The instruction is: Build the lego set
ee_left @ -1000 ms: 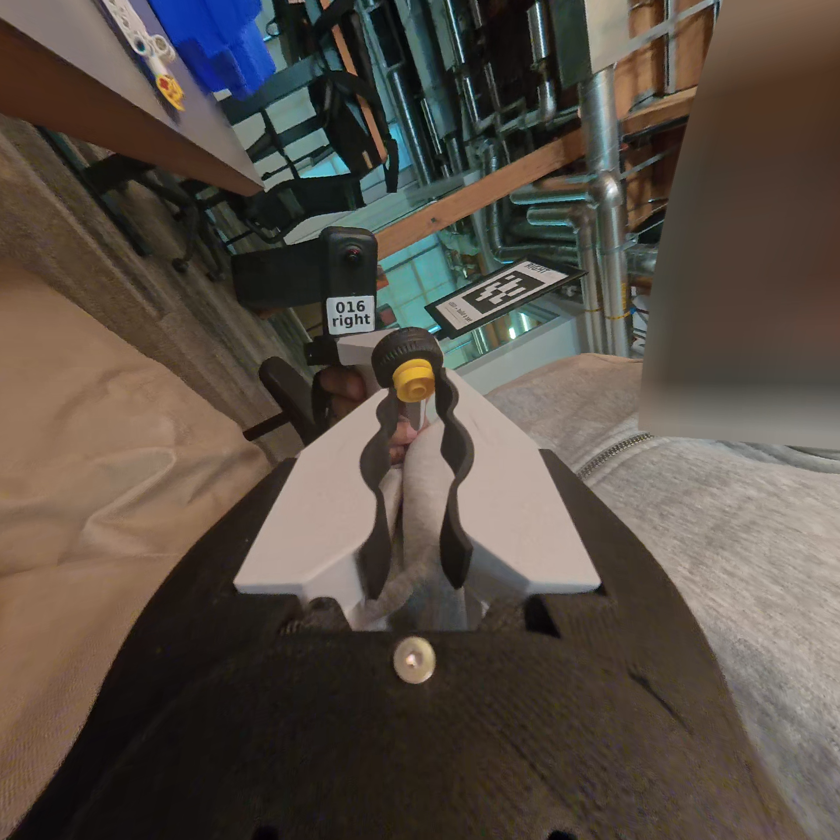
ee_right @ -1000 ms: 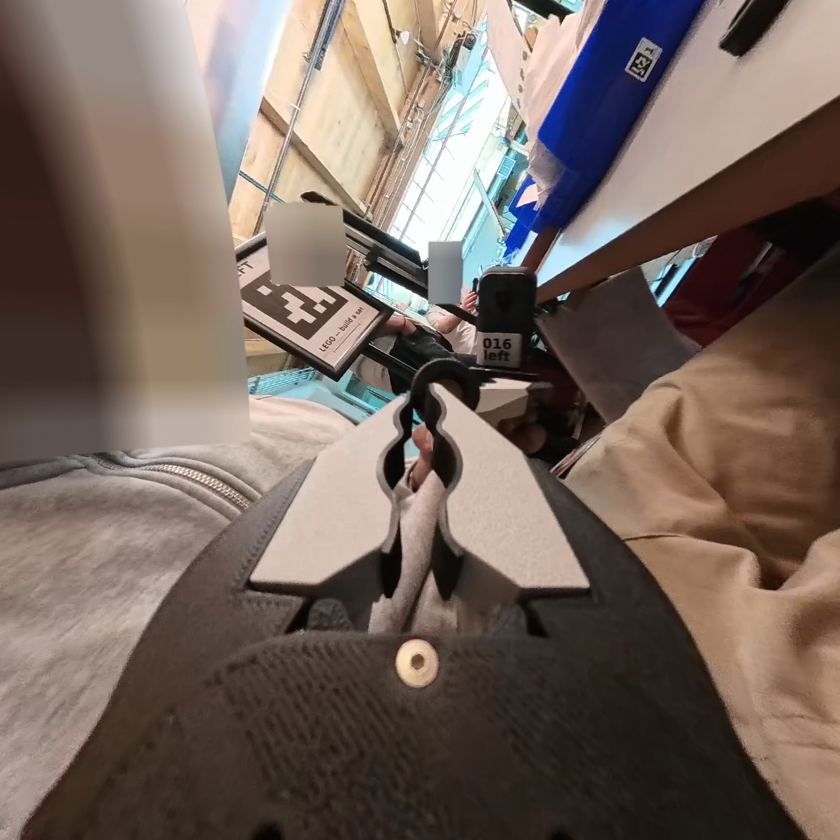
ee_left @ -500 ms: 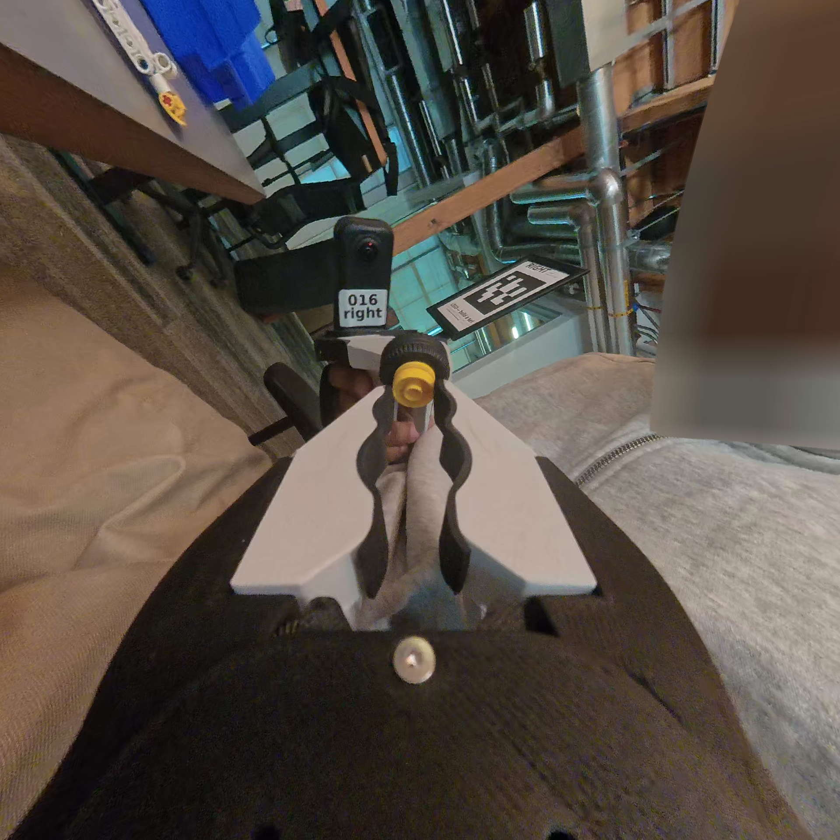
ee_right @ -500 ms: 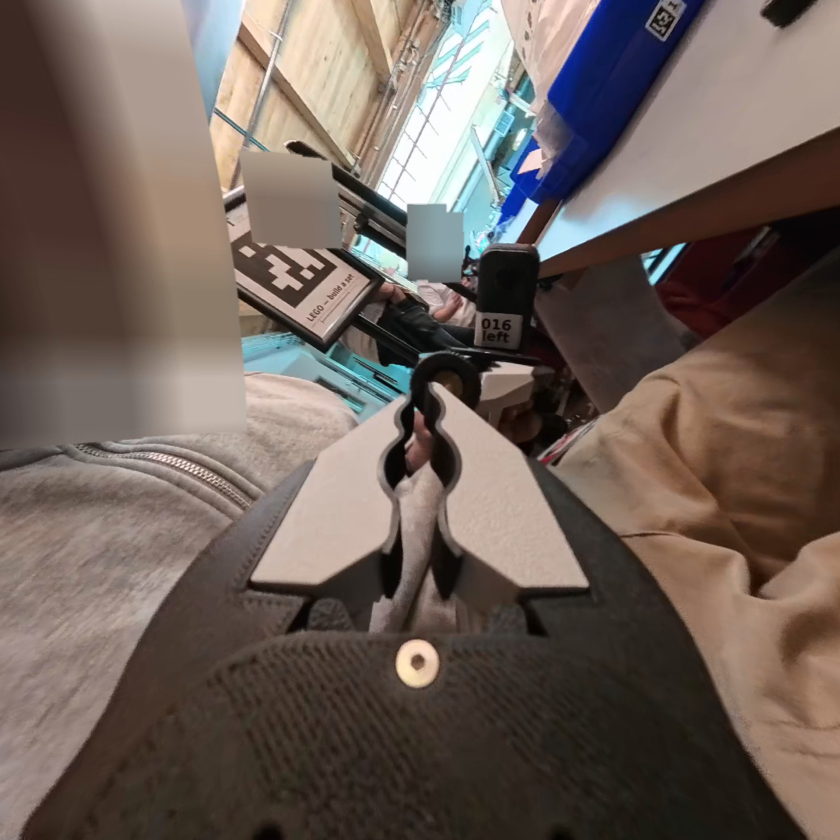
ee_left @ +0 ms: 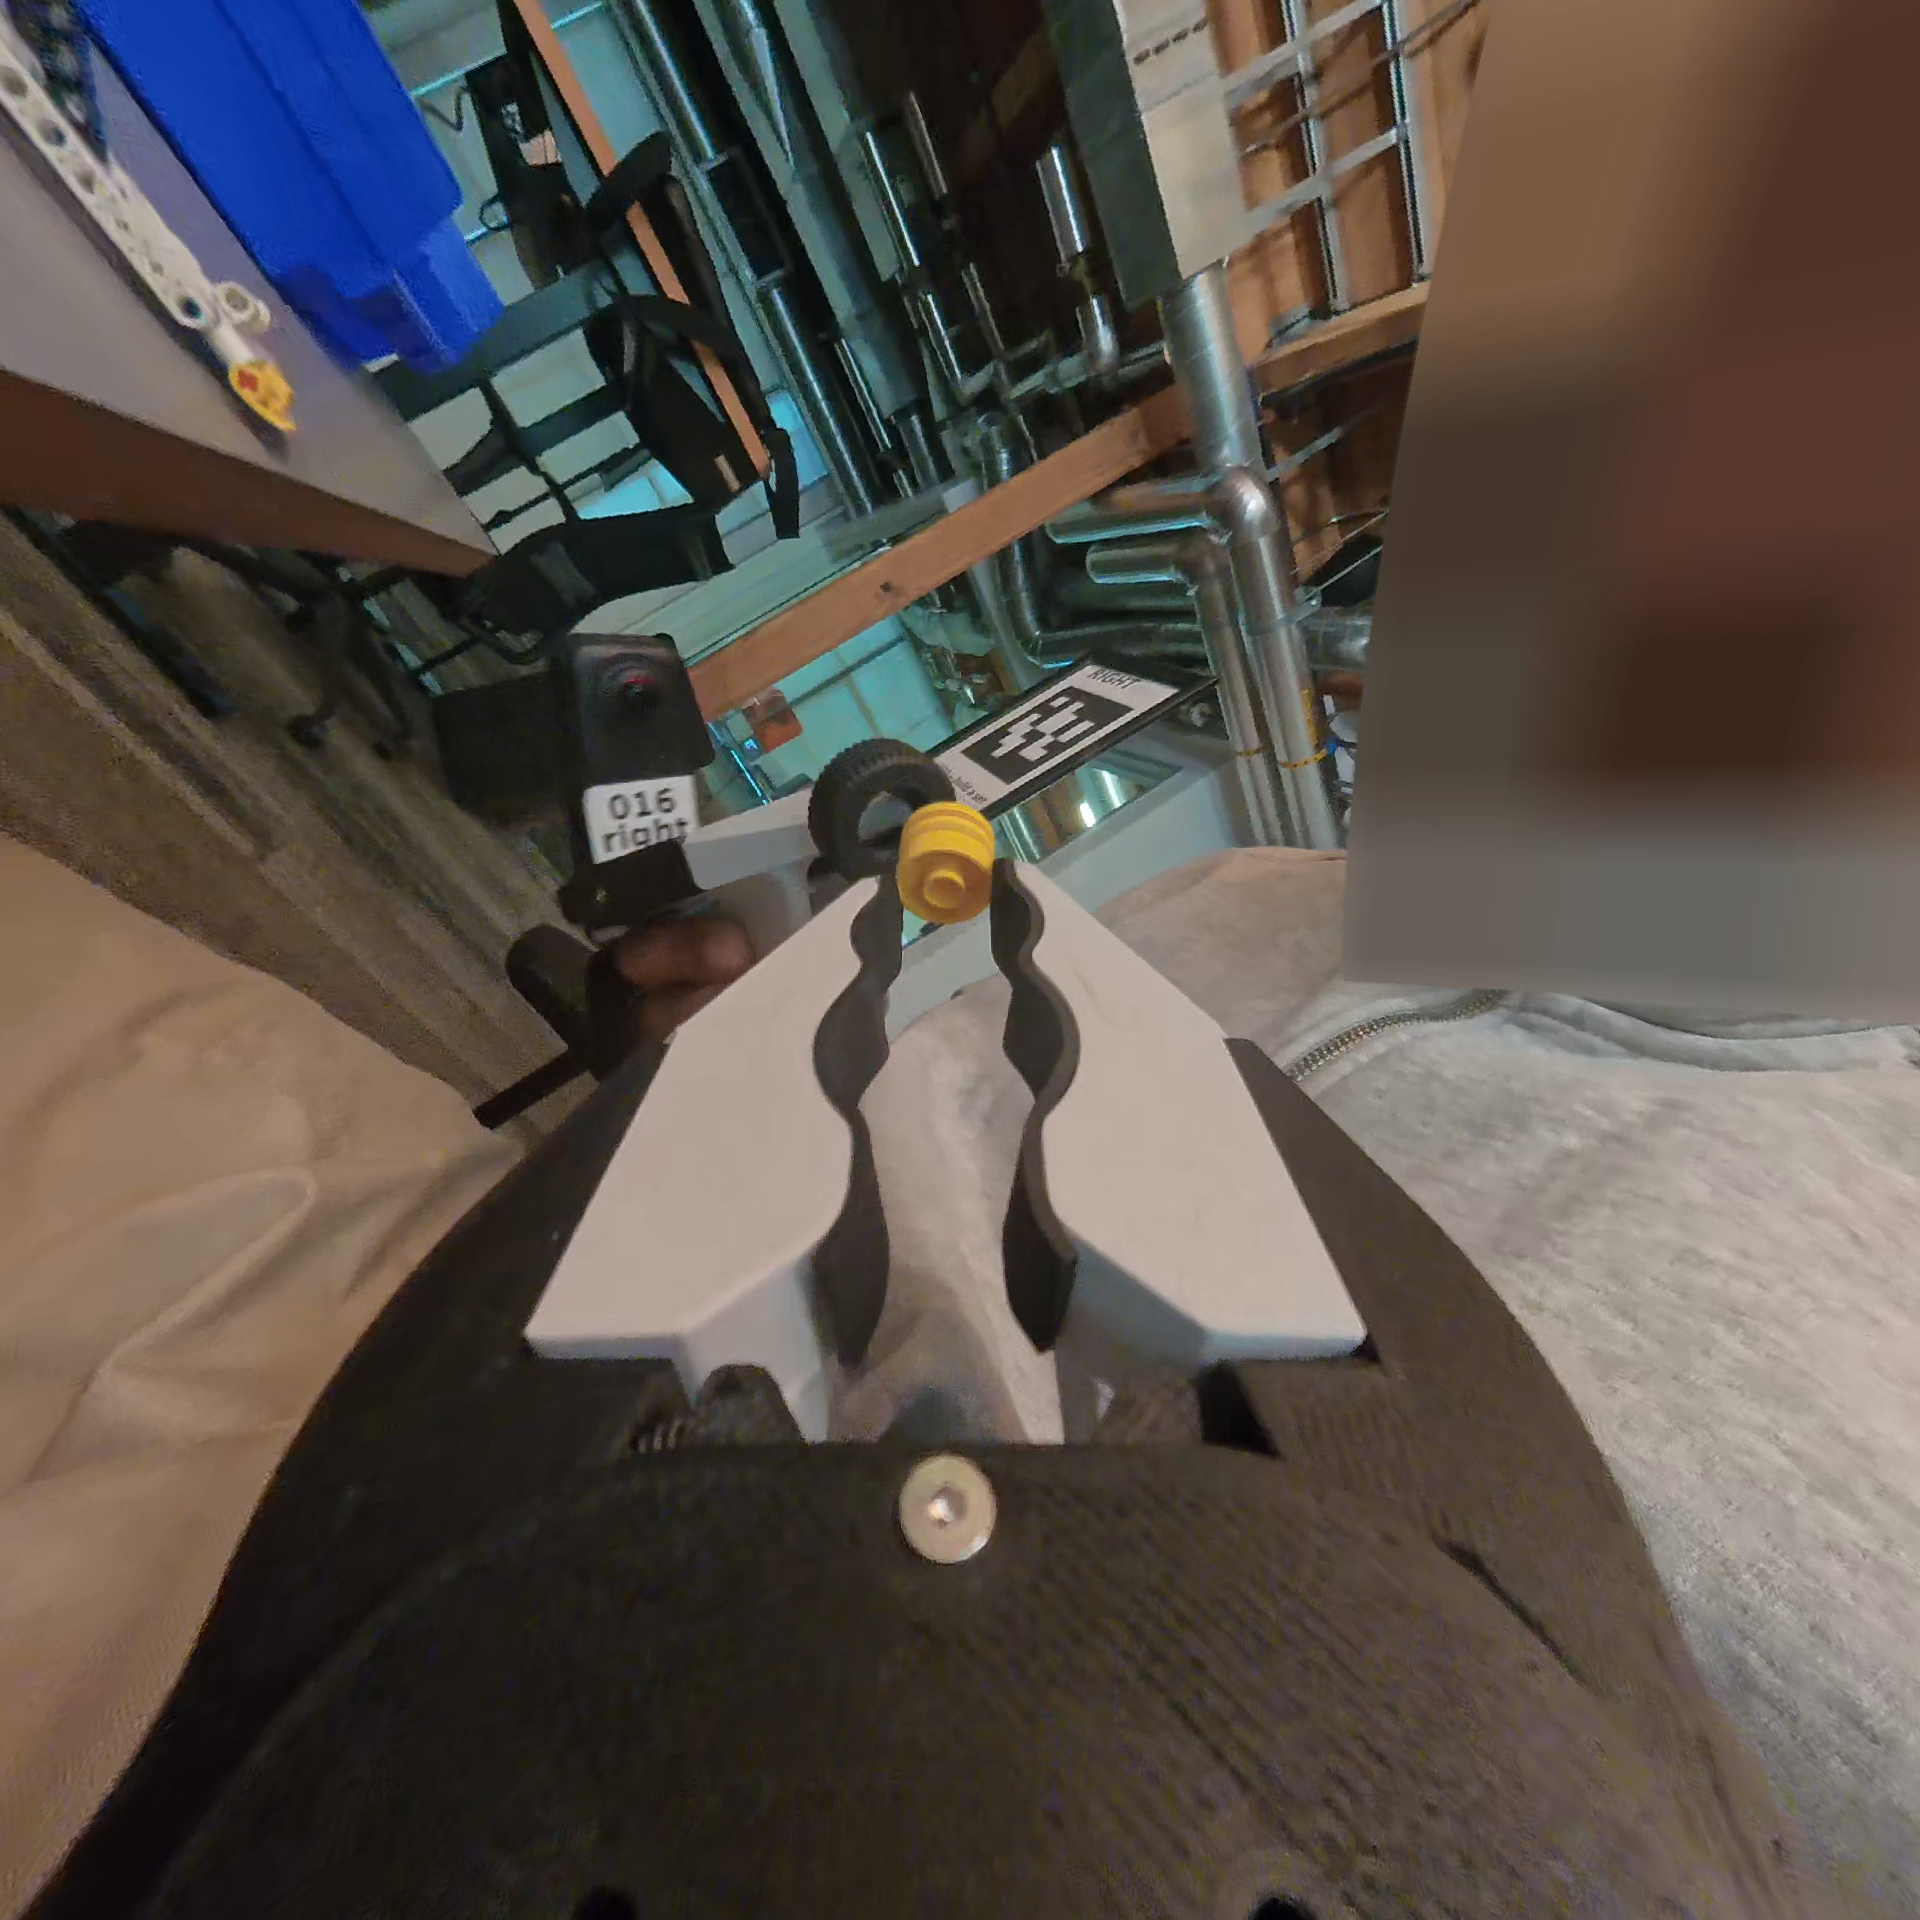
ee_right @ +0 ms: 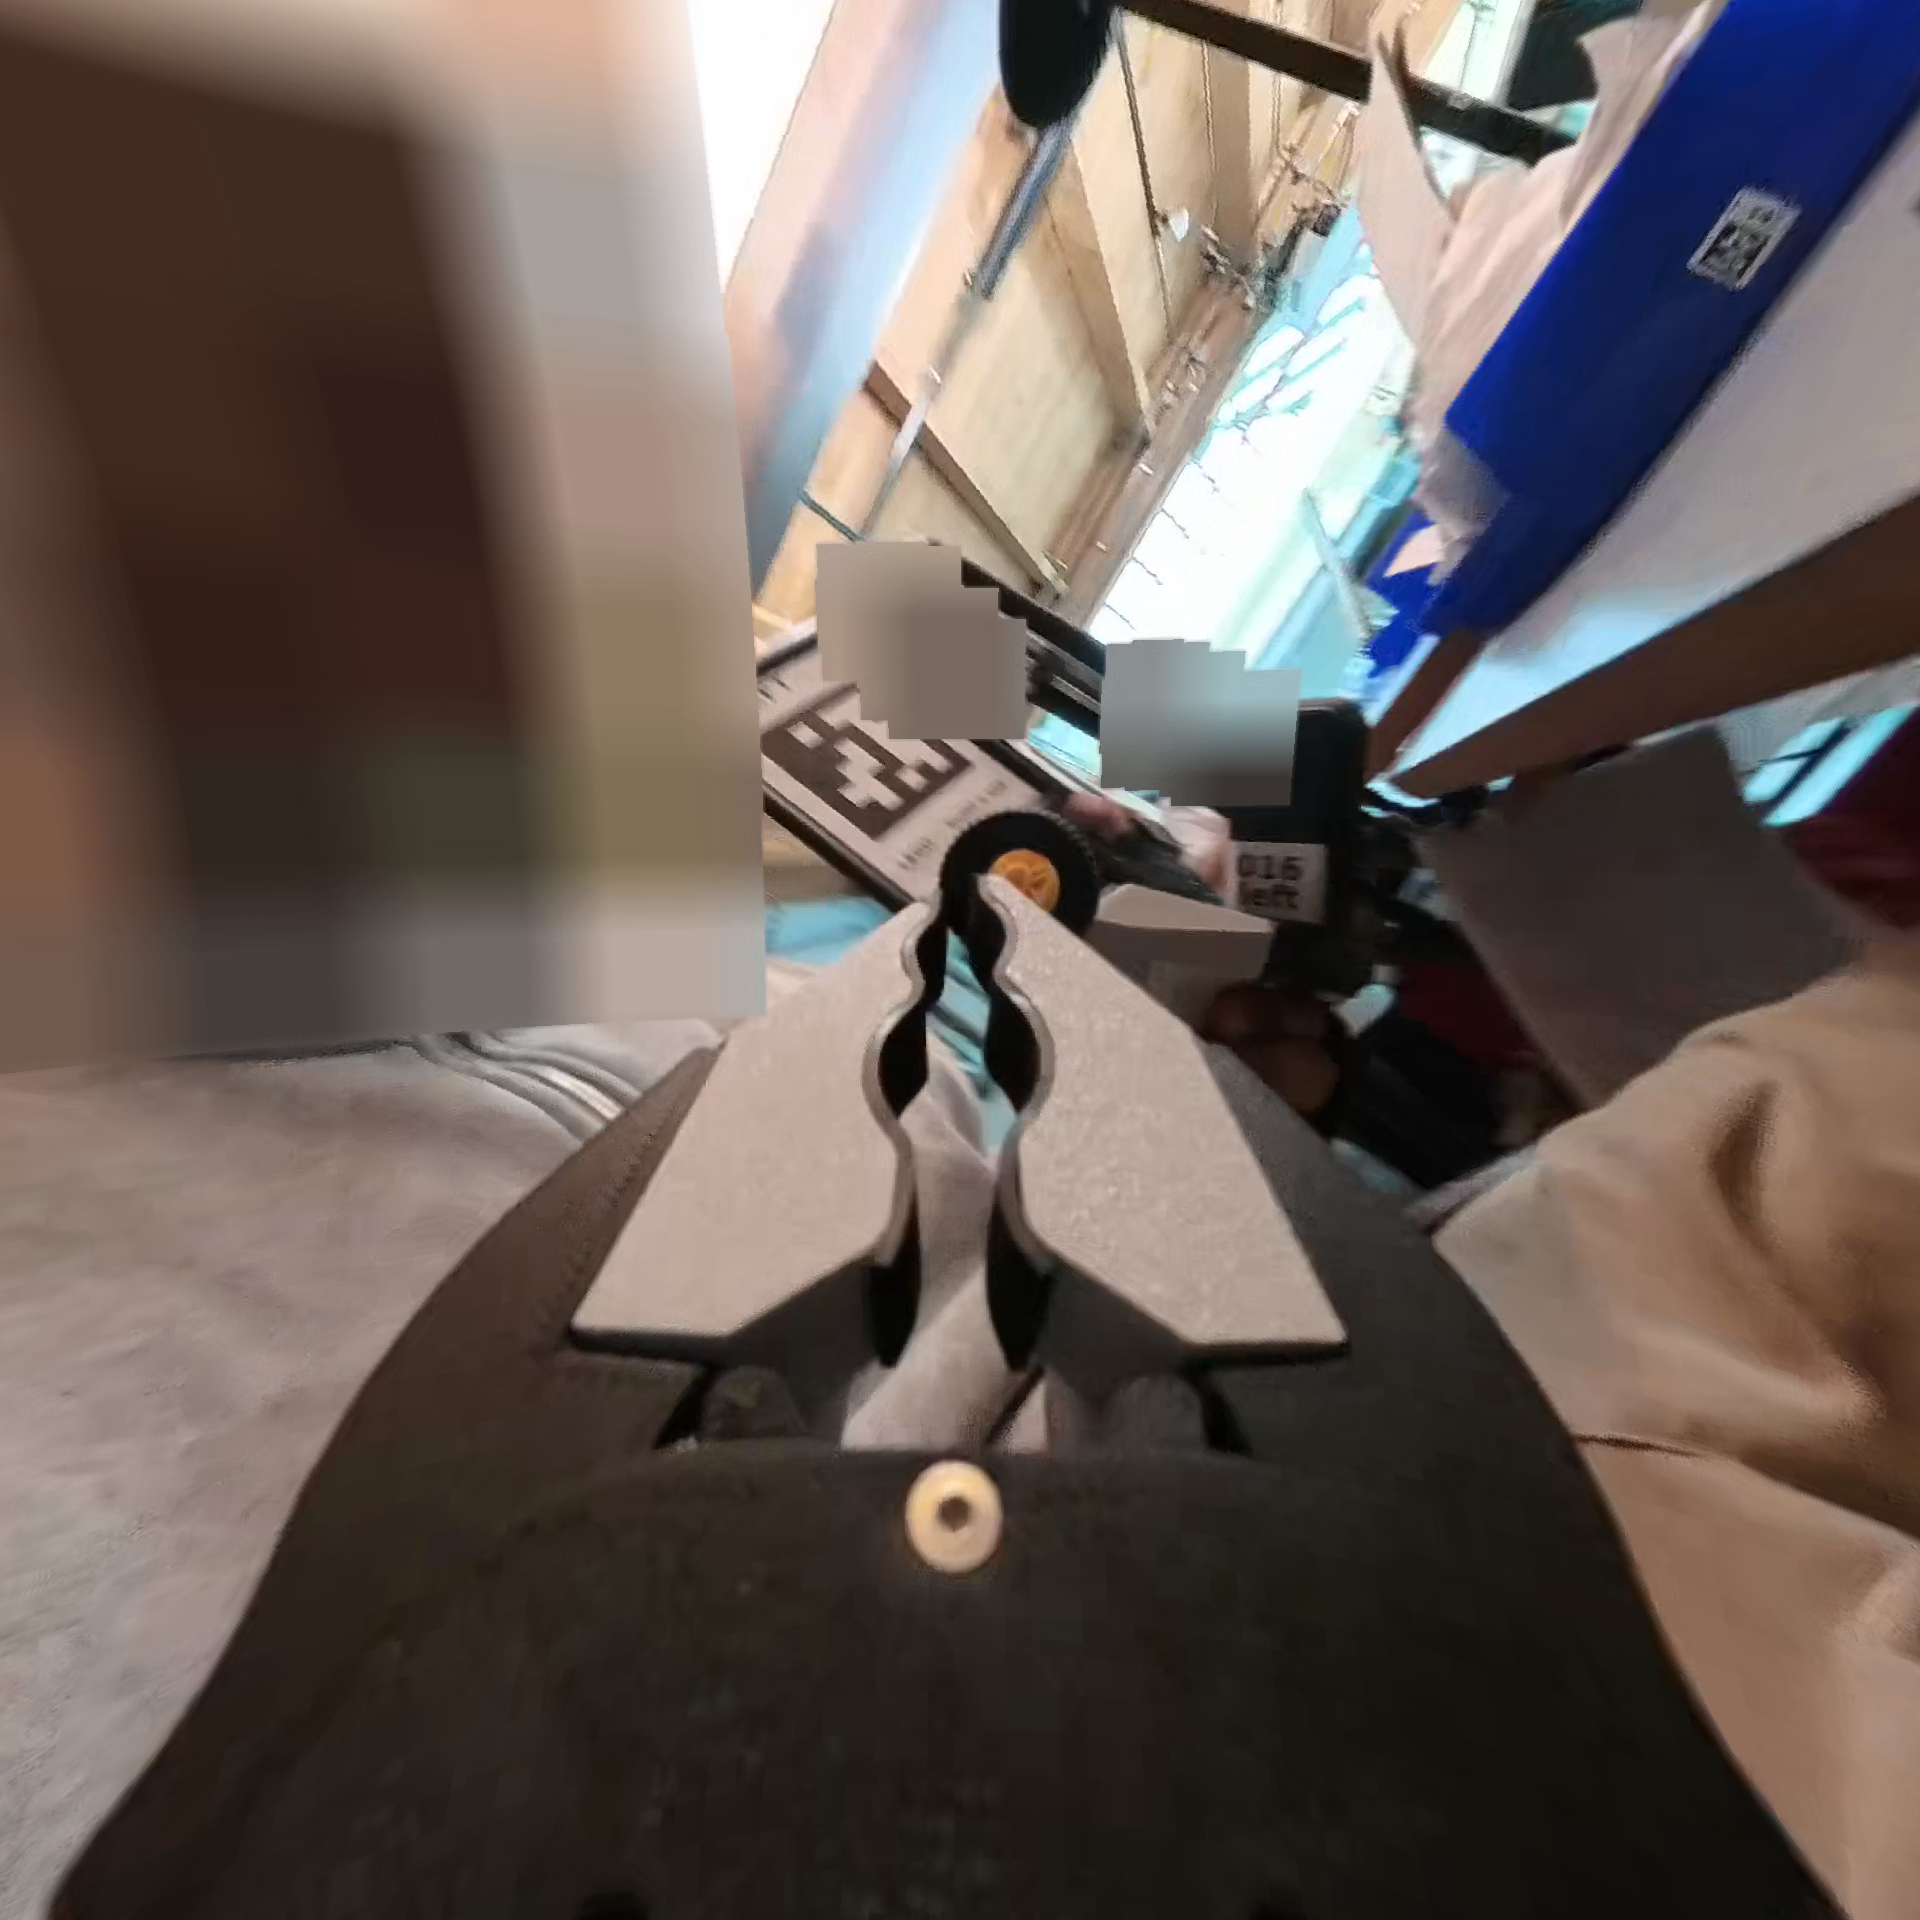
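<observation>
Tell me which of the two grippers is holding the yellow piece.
The left gripper: its jaws pinch the yellow hub, while the right gripper grips the black tyre.

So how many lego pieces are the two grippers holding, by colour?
yellow wheel hub: 1
black tyre: 1
Total: 2

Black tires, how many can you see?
1. The black tire is pinched at the tips of the right tool, just behind the yellow hub that the left tool grips. Others may be hidden out of view.
</observation>
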### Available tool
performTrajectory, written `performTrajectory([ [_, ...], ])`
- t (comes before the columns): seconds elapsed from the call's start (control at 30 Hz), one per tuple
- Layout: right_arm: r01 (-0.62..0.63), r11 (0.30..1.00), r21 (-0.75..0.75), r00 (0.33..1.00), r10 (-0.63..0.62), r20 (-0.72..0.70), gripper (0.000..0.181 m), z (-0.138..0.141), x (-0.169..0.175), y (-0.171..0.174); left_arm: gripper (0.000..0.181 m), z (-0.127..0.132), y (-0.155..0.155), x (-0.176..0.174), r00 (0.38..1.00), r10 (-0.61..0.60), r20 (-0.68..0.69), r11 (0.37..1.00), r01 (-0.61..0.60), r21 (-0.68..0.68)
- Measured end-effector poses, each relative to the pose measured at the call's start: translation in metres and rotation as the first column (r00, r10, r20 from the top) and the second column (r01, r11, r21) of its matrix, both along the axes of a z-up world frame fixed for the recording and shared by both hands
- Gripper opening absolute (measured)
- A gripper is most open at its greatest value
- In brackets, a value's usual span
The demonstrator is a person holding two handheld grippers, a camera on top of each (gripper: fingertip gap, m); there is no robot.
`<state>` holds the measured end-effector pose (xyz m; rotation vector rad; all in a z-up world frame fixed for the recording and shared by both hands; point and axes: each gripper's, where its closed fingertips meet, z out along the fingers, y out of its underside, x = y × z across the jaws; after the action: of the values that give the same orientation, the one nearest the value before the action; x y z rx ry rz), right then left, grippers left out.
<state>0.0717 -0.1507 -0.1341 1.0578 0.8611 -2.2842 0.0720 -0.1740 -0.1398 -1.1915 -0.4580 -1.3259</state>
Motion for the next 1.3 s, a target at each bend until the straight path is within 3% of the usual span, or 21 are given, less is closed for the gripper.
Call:
performTrajectory([
  [0.03, 0.022, 0.997, 0.074, 1.0, -0.02, -0.023, 0.001, 0.001, -0.001, -0.001, 0.016, 0.001, 0.0, -0.001, 1.0, 0.005, -0.01, 1.0, -0.005, 0.0],
  [0.13, 0.097, 0.951, 0.292, 0.995, -0.091, -0.035, 0.002, -0.004, -0.019, 0.001, 0.016, -0.001, 0.001, -0.008, 0.999, 0.029, -0.033, 1.0, -0.029, -0.007],
  [0.2, 0.163, 0.848, 0.505, 0.986, -0.152, -0.063, 0.002, -0.017, -0.038, 0.004, 0.016, -0.002, 0.0, -0.022, 0.995, 0.086, -0.052, 0.996, -0.087, -0.008],
  [0.3, 0.171, 0.575, 0.8, 0.984, -0.141, -0.109, 0.004, -0.037, -0.071, 0.003, 0.015, -0.004, -0.003, -0.045, 0.974, 0.178, -0.143, 0.982, -0.186, -0.043],
  [0.37, 0.181, 0.372, 0.91, 0.981, -0.135, -0.139, 0.004, -0.048, -0.096, 0.007, 0.015, -0.005, -0.004, -0.056, 0.947, 0.216, -0.239, 0.969, -0.238, -0.069],
  [0.5, 0.178, 0.027, 0.984, 0.982, -0.076, -0.176, 0.004, -0.07, -0.136, 0.015, 0.015, -0.005, -0.004, -0.083, 0.864, 0.267, -0.427, 0.934, -0.341, -0.105],
  [0.57, 0.166, -0.054, 0.985, 0.985, -0.03, -0.168, 0.004, -0.08, -0.15, 0.016, 0.016, -0.006, -0.003, -0.1, 0.834, 0.277, -0.477, 0.918, -0.376, -0.124],
  [0.63, 0.155, -0.066, 0.986, 0.988, -0.005, -0.155, 0.004, -0.082, -0.163, 0.014, 0.015, -0.006, 0.001, -0.119, 0.828, 0.283, -0.485, 0.91, -0.391, -0.136],
  [0.77, 0.109, -0.109, 0.988, 0.994, 0.012, -0.108, 0.007, -0.081, -0.187, 0.024, 0.015, 0.003, 0.013, -0.155, 0.878, 0.268, -0.396, 0.932, -0.341, -0.125],
  [0.87, 0.081, 0.022, 0.996, 0.996, 0.033, -0.082, 0.02, -0.069, -0.188, 0.02, 0.016, 0.003, 0.018, -0.172, 0.884, 0.276, -0.377, 0.932, -0.342, -0.118],
  [0.97, 0.098, 0.185, 0.978, 0.994, 0.02, -0.103, 0.015, -0.045, -0.182, 0.021, 0.016, 0.007, 0.016, -0.178, 0.872, 0.311, -0.377, 0.926, -0.367, -0.085],
  [1.03, 0.155, 0.29, 0.944, 0.985, 0.029, -0.17, 0.015, -0.02, -0.175, 0.021, 0.016, 0.013, 0.015, -0.174, 0.86, 0.323, -0.394, 0.933, -0.36, -0.021],
  [1.1, 0.229, 0.386, 0.894, 0.959, 0.066, -0.275, 0.019, 0.011, -0.166, 0.015, 0.015, 0.028, 0.015, -0.166, 0.907, 0.277, -0.319, 0.96, -0.278, 0.043],
  [1.2, 0.344, 0.423, 0.838, 0.878, 0.173, -0.447, 0.024, 0.041, -0.151, 0.005, 0.016, 0.042, 0.017, -0.151, 0.969, 0.127, -0.212, 0.989, -0.109, 0.096],
  [1.3, 0.389, 0.4, 0.83, 0.804, 0.291, -0.518, 0.023, 0.044, -0.139, -0.003, 0.016, 0.043, 0.02, -0.131, 0.987, -0.012, -0.162, 0.994, 0.03, 0.109],
])
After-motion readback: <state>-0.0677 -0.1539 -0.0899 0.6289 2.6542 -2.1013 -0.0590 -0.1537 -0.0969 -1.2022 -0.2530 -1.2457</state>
